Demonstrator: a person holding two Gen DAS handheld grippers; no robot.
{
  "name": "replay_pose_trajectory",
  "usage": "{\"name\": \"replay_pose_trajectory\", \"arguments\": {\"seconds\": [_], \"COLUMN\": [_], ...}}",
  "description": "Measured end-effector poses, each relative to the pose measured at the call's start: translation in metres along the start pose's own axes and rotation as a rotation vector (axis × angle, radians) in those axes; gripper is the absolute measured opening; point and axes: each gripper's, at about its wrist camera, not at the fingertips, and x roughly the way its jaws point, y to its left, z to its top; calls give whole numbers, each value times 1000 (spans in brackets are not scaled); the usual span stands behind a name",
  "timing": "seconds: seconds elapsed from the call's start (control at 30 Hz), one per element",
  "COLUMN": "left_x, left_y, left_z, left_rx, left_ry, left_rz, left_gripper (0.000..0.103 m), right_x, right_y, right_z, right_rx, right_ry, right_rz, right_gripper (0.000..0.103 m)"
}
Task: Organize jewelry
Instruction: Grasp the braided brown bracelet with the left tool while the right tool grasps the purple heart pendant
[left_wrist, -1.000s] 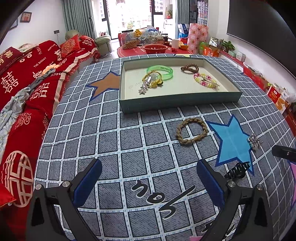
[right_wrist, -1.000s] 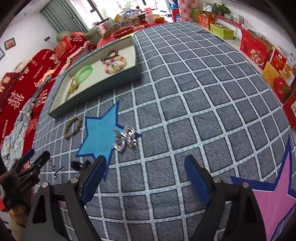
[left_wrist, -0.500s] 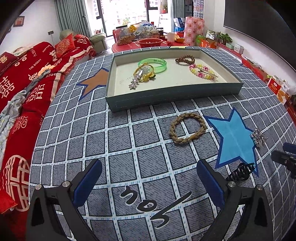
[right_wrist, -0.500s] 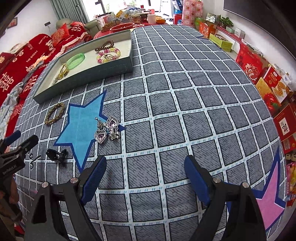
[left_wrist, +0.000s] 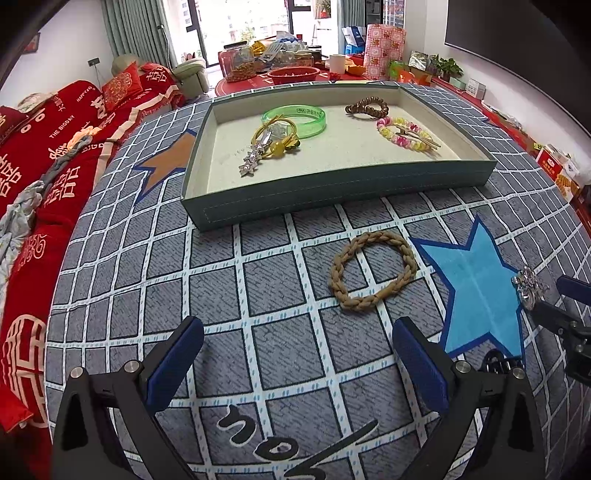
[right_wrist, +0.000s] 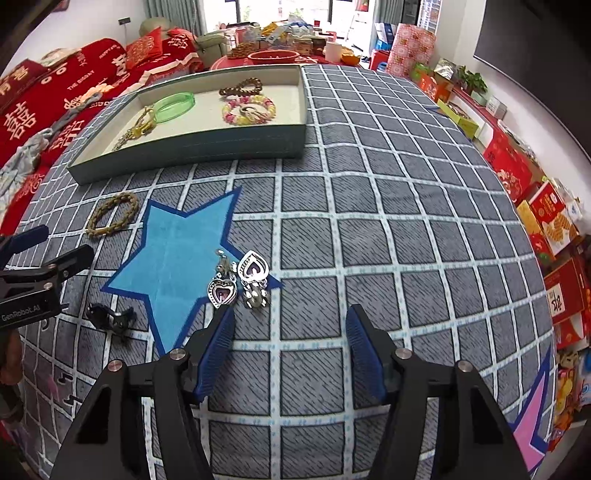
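Hovering with right claw (right_wrist: 290, 354) spread apart over the worktop (right_wrist: 369, 206), earrings (right_wrist: 240, 282) lying just beyond and left of centre, nearer than left claw (left_wrist: 293, 363), also open.

Bright daylight from the far windows (left_wrist: 236, 26), sharp focus, soft shadows, strong fisheye bending and dark corners.

Your left gripper (left_wrist: 295, 350) has two matte black angular fingers, each lined on its inner face with a ribbed blue pad (left_wrist: 419, 363), and round silver screws (left_wrist: 131, 366) sit along the arms. Your right gripper (right_wrist: 290, 350) is built the same: black frame, blue ribbed pads, silver screws. White "GenRobot.AI" lettering (right_wrist: 20, 312) marks the left gripper's black side.
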Motion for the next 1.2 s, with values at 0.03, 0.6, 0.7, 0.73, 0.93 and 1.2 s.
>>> {"name": "replay_pose_trajectory", "arguments": {"seconds": [0.03, 0.6, 0.7, 0.73, 0.93, 1.2], "left_x": [1, 16, 13, 12, 5, -12], "left_y": [-1, -21, -26, -28, -41, -38], "left_z": [1, 23, 23, 23, 24, 18], "left_rx": [0, 38, 53, 62, 114, 101], "left_ry": [1, 16, 14, 13, -1, -28], "left_rz": [-1, -34, -76, -79, -138, -143], "left_gripper": [103, 103, 94, 92, 34, 25], "right_x": [1, 5, 3, 2, -6, -15], "right_y": [2, 11, 4, 1, -13, -17], "right_z": [2, 15, 13, 13, 11, 9], "right_rx": [-5, -20, 12, 24, 84, 107], "right_ry": [-2, -12, -14, -16, -20, -34], "right_rz": [0, 25, 44, 51, 88, 115], "right_gripper": [66, 17, 17, 17, 17, 17]}}
